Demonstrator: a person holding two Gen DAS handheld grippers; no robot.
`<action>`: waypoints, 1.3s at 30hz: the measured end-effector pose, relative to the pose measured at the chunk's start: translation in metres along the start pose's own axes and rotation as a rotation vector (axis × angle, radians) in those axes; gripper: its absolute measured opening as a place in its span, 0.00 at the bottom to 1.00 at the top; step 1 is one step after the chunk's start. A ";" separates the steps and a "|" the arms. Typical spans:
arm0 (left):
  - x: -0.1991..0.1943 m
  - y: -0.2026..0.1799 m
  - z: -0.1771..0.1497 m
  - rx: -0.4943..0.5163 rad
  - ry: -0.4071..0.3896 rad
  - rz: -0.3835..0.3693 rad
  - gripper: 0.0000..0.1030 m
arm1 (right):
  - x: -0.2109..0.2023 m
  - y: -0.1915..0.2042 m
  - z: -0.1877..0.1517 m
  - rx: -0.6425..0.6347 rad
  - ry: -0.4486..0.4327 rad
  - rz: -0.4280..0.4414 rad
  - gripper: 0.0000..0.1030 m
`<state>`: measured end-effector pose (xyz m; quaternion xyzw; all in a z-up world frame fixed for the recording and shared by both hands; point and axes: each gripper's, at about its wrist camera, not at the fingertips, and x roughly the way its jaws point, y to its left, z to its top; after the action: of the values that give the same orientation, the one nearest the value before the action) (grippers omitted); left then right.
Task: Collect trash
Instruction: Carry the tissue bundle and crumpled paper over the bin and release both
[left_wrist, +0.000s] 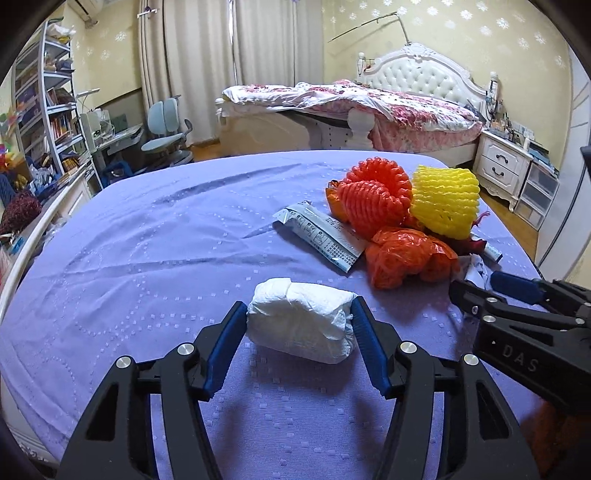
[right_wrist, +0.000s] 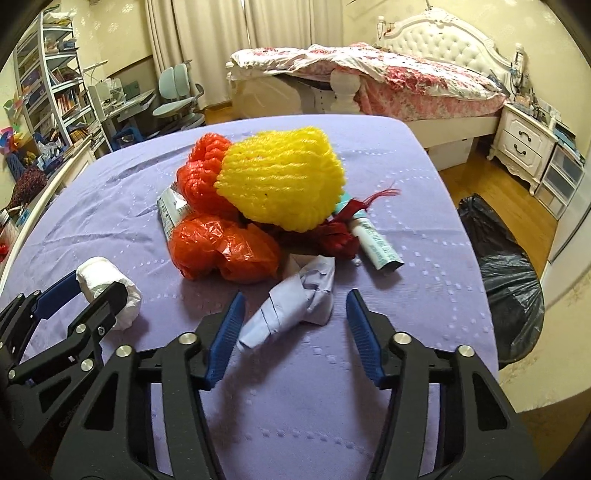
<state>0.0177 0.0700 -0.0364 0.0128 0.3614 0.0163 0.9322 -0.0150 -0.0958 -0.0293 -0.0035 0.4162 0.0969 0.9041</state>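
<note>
Trash lies on a purple bedspread (left_wrist: 147, 258). My left gripper (left_wrist: 300, 308) has its blue pads against both sides of a white crumpled wad (left_wrist: 301, 325), which rests on the spread; the wad also shows in the right wrist view (right_wrist: 107, 278). My right gripper (right_wrist: 295, 299) is open, its fingers on either side of a crumpled pale blue paper (right_wrist: 295, 299) without touching it. Behind lie an orange plastic bag (right_wrist: 221, 251), a yellow foam net (right_wrist: 284, 177), an orange foam net (left_wrist: 373, 192) and a printed wrapper (left_wrist: 321, 236).
A black trash bag (right_wrist: 506, 280) stands open on the floor to the right of the bed. A tube (right_wrist: 376, 247) and dark red netting (right_wrist: 340, 236) lie by the pile. A second bed (left_wrist: 369, 103), a nightstand (left_wrist: 506, 166) and a desk chair (left_wrist: 166, 133) stand beyond.
</note>
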 end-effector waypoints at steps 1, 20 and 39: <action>0.000 0.001 0.000 -0.004 0.001 -0.001 0.57 | 0.003 0.001 -0.001 -0.004 0.012 0.005 0.43; -0.026 -0.013 -0.001 -0.012 -0.096 -0.073 0.57 | -0.046 -0.029 -0.025 0.011 -0.089 0.008 0.34; -0.024 -0.159 0.050 0.160 -0.178 -0.313 0.58 | -0.079 -0.167 -0.006 0.164 -0.244 -0.205 0.34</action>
<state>0.0371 -0.0908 0.0107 0.0318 0.2754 -0.1590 0.9476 -0.0401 -0.2738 0.0141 0.0395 0.3076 -0.0301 0.9502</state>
